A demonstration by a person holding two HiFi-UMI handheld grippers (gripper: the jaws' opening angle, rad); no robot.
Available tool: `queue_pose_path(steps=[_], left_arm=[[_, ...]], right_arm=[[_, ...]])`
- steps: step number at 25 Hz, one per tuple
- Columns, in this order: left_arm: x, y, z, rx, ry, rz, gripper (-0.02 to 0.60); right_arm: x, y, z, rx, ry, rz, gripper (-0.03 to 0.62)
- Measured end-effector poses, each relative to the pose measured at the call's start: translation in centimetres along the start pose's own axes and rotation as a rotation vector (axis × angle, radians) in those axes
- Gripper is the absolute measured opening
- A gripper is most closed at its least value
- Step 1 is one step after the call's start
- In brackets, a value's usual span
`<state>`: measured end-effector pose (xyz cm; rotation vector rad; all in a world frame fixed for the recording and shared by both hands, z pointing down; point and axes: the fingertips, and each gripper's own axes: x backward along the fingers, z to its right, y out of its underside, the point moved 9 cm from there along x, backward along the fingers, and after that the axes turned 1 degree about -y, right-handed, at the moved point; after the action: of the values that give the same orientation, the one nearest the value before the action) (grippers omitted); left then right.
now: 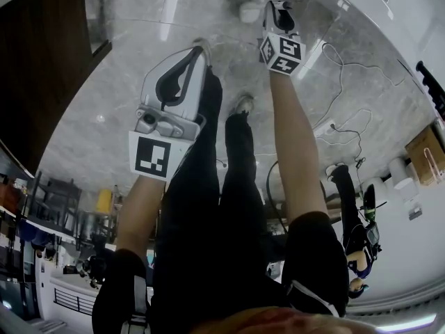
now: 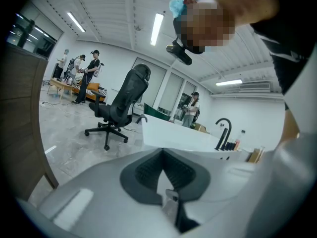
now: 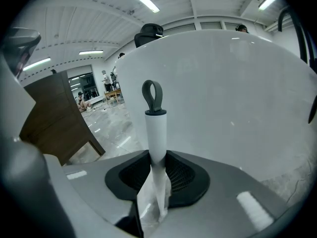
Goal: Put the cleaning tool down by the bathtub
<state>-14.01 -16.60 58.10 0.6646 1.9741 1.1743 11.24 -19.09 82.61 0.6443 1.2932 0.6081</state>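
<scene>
Markings: each gripper carries a cube faced with square black-and-white markers, seen in the head view on the right marker cube (image 1: 283, 53) and the left marker cube (image 1: 154, 157).

Right gripper (image 3: 157, 155): closed on the cleaning tool (image 3: 156, 133). The ribbed dark pads (image 3: 181, 175) clamp its smooth white cylindrical handle. The handle projects forward past the fingertips and ends in a grey oval hanging loop (image 3: 152, 97). Behind the pads, towards the camera, crinkled translucent plastic film (image 3: 154, 197) wraps the tool.

Bathtub (image 3: 233, 98): a smooth, glossy white curved wall, directly ahead of the right gripper. The tool's loop end points at it. Whether the two touch cannot be told.

Left gripper (image 2: 162, 152): jaws closed, the ribbed pads meeting at the tips with nothing between them. A black office chair (image 2: 121, 108) stands well ahead of it, to its left.

Floor (image 1: 104, 117): grey, polished, marble-patterned.
</scene>
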Motion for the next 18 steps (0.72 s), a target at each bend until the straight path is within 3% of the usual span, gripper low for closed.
queue_pose_path(steps=[18], left_arm=[[-0.5,0.1,-1.3,-0.011,0.000,-0.014,0.006]], right_arm=[[-3.5,-1.7,1.7,-0.036,0.017,0.011,0.098]])
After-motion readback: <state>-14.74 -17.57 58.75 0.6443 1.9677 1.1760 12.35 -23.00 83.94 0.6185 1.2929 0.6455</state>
